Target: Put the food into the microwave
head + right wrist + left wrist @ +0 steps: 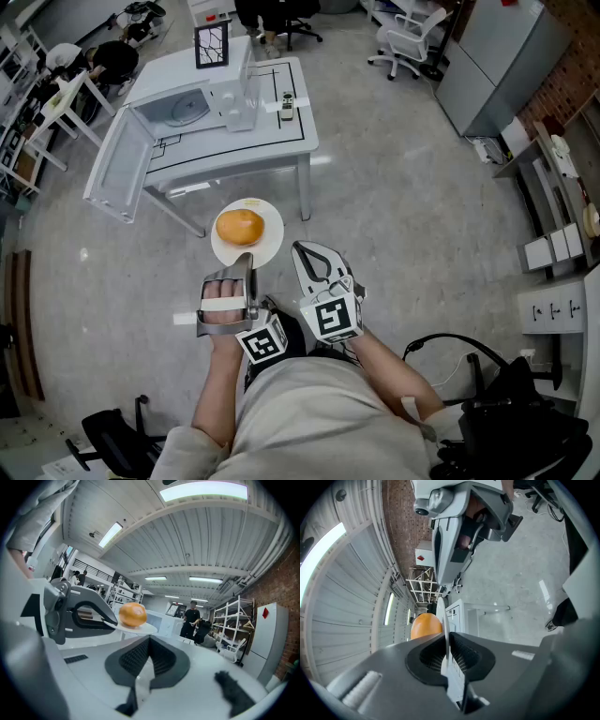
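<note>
Nearest, the left tool [247,262] is clamped on the near rim of the plate [270,246]. The right tool [302,247], just beside it, has its jaws pressed together on nothing. The plate hangs over the floor, well short of the microwave [192,101]. That single edge grip is the main risk: I judge the plate could sag or twist in the pads, and the round bun [240,226], loose at its middle, would roll off. Farther off, the microwave stands on the worktop [281,139] with its door [117,169] swung wide; the plate's far rim could knock the door on entry. Count: two tools, one plate, one bun, one microwave, one worktop, and what looks like one clear container [241,103] beside the microwave
</note>
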### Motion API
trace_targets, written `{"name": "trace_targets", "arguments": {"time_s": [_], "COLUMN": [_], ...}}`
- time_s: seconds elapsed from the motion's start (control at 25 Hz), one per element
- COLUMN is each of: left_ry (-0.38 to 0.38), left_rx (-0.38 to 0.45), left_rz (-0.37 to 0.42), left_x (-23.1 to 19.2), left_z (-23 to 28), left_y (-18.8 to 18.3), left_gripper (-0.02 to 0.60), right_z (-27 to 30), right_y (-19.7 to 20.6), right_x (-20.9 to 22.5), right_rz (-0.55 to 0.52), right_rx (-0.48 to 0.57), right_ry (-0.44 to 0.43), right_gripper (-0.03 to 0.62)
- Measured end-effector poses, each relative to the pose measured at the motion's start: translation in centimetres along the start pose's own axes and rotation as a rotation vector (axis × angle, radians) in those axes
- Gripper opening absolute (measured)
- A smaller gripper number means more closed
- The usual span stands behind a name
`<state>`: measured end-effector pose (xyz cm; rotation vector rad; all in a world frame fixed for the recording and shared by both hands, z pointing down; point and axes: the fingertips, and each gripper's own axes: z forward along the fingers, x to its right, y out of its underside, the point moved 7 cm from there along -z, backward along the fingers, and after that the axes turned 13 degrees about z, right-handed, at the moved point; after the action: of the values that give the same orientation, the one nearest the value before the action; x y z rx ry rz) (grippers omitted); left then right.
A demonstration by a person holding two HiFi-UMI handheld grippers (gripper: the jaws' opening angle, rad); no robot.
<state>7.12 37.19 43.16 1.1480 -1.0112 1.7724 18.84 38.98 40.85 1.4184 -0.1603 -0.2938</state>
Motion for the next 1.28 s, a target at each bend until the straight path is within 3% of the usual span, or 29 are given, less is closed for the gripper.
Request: {"name": "trace_targets", "arguments": {"time_s": [0.68,1.28], "left_ry": [0.008,-0.008], "left_rx": [-0.006,-0.048], "left_rz": [-0.004,-0.033], "left_x": [-0.3,-0.8], "left_z": [4.6,12.9], "left_y": [1.3,10.8], "left_gripper": [0.034,0.032], "right_z": [4.3,15.7], "right_y": [0.2,-1.8], "right_x": [1.5,-0.6], "right_rz": [-0.046,-0.114], "right_rx": [-0.022,-0.070], "right_ry": [-0.007,-0.064], "right_gripper": [0.011,0.011]}}
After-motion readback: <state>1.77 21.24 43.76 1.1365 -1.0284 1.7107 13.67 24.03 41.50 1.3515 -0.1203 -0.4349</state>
